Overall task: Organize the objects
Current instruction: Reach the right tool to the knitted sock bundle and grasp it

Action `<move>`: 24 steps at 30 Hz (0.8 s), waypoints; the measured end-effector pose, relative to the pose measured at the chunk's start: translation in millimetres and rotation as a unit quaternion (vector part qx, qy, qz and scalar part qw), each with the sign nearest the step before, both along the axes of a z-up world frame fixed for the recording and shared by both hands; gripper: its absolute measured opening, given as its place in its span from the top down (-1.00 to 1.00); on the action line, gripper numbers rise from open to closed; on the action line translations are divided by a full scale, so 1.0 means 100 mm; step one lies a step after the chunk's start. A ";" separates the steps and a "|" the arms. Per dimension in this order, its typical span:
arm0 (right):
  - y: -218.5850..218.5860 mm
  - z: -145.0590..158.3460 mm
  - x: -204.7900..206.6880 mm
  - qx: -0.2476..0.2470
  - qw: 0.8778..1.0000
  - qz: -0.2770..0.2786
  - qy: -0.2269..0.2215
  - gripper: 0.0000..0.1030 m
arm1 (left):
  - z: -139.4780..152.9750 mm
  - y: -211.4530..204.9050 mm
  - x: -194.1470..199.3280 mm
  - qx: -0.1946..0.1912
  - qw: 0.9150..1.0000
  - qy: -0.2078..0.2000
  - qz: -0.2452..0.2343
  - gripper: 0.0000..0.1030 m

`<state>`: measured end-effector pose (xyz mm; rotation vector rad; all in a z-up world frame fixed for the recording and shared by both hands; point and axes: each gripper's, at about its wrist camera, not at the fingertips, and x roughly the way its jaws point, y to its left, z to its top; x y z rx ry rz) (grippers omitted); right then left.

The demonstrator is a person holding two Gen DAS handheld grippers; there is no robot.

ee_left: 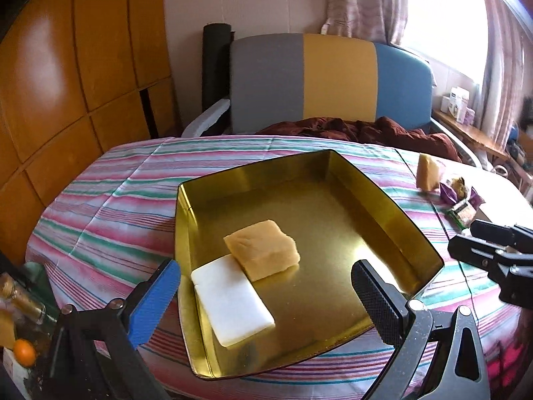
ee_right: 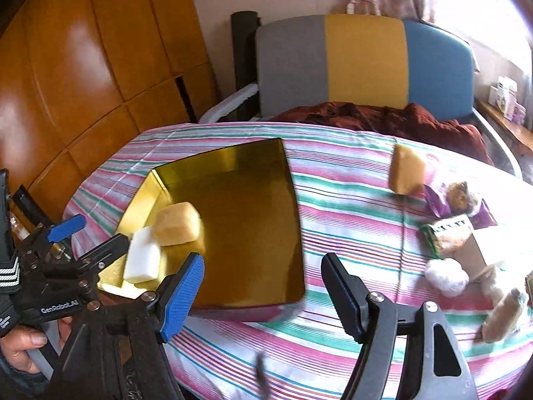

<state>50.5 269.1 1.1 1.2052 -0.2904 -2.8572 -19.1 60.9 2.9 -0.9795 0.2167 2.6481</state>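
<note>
Gold tray (ee_left: 383, 200) sits on striped surface (ee_left: 116, 200). Inside, near corner: white bar (ee_left: 233, 303) with yellow bar (ee_left: 263, 250) overlapping its end. Left claw (ee_left: 266, 303) spread wide above tray, empty. Right claw (ee_right: 263, 286) spread, empty, over tray's right edge. Third yellow bar (ee_right: 406, 173) lies right of tray beside purple wrapper (ee_right: 439, 203), green packet (ee_right: 448, 235), white cotton ball (ee_right: 446, 276).
</note>
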 end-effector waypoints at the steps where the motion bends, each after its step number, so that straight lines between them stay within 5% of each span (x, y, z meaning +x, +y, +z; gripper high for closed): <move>1: 0.05 -0.01 0.02 -0.001 1.000 -0.006 -0.001 -0.44 | 0.00 0.03 0.00 0.000 1.000 -0.001 -0.003 -0.99; 17: 1.10 -0.03 0.41 -0.006 0.988 -0.152 -0.025 -0.44 | -0.07 0.22 0.05 0.019 0.998 -0.026 -0.057 -0.99; 24: 1.77 0.03 0.73 -0.002 0.967 -0.253 -0.040 -0.44 | -0.07 0.38 0.11 0.022 0.994 -0.032 -0.101 -0.99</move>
